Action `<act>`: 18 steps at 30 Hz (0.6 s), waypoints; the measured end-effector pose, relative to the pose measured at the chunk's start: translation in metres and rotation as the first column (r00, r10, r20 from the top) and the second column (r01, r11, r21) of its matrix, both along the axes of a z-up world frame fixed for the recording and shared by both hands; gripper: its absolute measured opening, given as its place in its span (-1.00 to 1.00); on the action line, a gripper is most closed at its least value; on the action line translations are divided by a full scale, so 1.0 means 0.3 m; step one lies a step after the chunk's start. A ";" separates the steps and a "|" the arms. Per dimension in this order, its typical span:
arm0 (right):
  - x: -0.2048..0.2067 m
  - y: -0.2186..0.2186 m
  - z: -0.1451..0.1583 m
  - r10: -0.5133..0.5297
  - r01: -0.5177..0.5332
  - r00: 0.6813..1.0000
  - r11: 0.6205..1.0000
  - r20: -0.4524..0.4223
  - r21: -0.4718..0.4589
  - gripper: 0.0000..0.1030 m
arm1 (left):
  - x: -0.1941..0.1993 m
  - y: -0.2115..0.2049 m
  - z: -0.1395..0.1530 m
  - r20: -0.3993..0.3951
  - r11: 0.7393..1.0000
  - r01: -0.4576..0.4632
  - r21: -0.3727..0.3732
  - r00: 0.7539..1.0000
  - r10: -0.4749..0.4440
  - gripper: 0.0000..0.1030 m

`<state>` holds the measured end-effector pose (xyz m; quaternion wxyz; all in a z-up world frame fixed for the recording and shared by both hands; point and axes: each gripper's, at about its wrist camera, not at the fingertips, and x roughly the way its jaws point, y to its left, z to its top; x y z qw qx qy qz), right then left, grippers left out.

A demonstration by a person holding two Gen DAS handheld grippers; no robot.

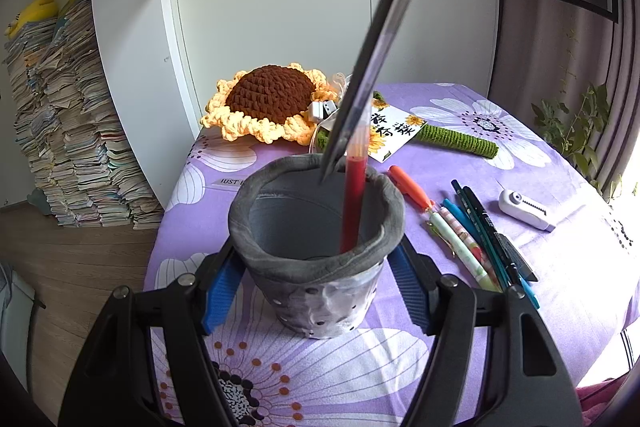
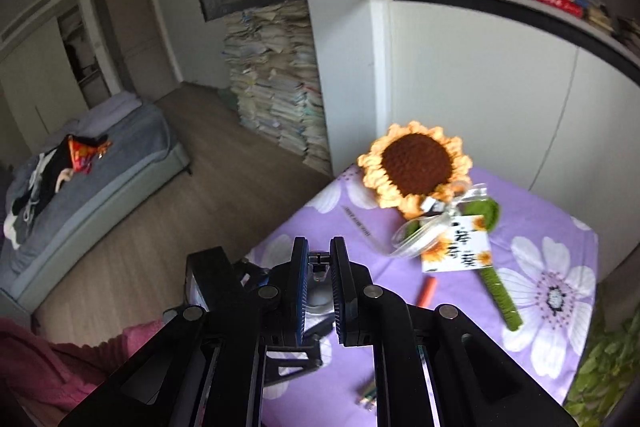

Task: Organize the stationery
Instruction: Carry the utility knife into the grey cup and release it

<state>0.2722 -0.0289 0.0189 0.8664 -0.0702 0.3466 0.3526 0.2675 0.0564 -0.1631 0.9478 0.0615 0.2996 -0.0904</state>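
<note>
A grey felt-lined pen pot [image 1: 316,251] stands on the purple flowered tablecloth [image 1: 460,327]. My left gripper [image 1: 316,291] is shut on the pot's lower body, one blue pad on each side. A red pen [image 1: 354,195] hangs upright with its lower end inside the pot. In the right wrist view my right gripper [image 2: 320,263] is shut on the pen's top end [image 2: 319,259], high above the table. A dark finger of the right gripper [image 1: 384,39] slants down into the left wrist view beside the pen.
Several pens [image 1: 476,239] and an orange marker [image 1: 408,187] lie right of the pot, with a white correction tape [image 1: 526,209] beyond. A crochet sunflower [image 1: 268,99] with a card [image 1: 394,131] lies at the table's back. White cupboards, shelves and paper stacks [image 1: 68,123] stand behind.
</note>
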 end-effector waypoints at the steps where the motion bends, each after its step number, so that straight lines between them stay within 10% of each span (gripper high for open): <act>1: 0.011 0.014 -0.015 0.001 -0.001 1.000 1.000 -0.007 -0.012 -0.77 | 0.001 -0.001 -0.001 0.001 1.000 0.001 0.000 1.000 -0.001 0.34; 18: 0.168 0.113 -0.246 0.048 -0.063 0.987 0.993 -0.152 -0.096 -0.77 | 0.002 -0.001 -0.004 0.005 1.000 0.015 0.010 1.000 -0.015 0.34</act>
